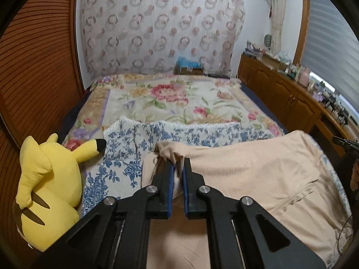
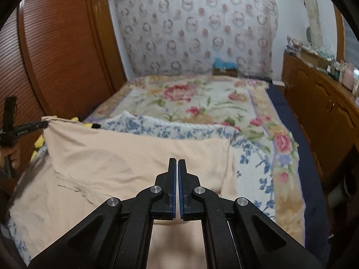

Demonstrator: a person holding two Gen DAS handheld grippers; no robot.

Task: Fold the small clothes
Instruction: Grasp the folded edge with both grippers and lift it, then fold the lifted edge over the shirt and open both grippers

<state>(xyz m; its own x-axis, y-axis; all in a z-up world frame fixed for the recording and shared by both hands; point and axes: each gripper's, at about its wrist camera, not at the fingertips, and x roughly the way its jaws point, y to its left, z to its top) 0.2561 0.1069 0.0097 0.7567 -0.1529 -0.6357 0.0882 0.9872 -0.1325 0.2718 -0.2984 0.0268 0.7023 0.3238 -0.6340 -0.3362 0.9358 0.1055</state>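
A beige garment (image 1: 258, 168) lies spread over the near end of the bed. My left gripper (image 1: 178, 161) is shut on a bunched corner of it, and that corner is raised off the bed. In the right wrist view the same gripper (image 2: 46, 124) holds the garment's (image 2: 123, 157) far left corner up. My right gripper (image 2: 177, 159) is shut, its tips over the garment's middle; no cloth shows pinched between the pads. The left wrist view catches only its tip (image 1: 336, 139) at the right edge, just off the garment's corner.
A yellow plush toy (image 1: 49, 179) sits at the left beside a blue-flowered cloth (image 1: 125, 148). A floral blanket (image 1: 179, 98) covers the bed beyond. A brown slatted wardrobe (image 1: 38, 67) stands on the left, low wooden cabinets (image 1: 280, 89) with clutter on the right.
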